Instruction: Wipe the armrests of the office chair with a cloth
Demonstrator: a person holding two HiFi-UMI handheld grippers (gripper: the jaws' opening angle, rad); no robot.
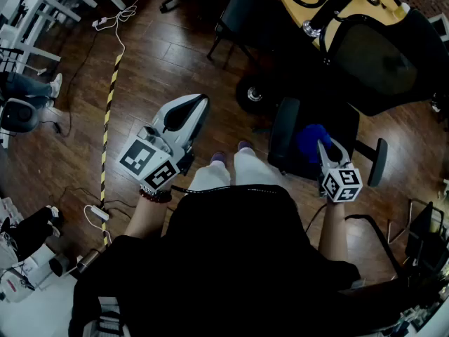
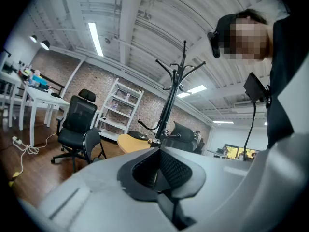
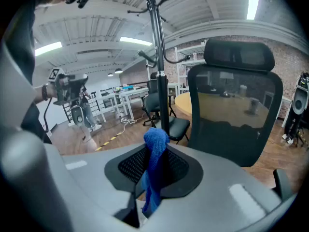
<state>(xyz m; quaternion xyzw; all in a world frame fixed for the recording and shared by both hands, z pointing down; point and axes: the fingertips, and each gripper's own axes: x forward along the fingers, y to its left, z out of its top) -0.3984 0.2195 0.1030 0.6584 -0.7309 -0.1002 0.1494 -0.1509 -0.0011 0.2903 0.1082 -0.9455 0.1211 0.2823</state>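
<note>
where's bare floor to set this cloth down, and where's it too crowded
Bare wood floor lies between the striped tape and the office chair, ahead of the left gripper. It is crowded past the chair, by the yellow table.

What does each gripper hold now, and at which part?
The right gripper pinches the blue cloth at its bunched middle; the left gripper is shut and holds nothing.
</note>
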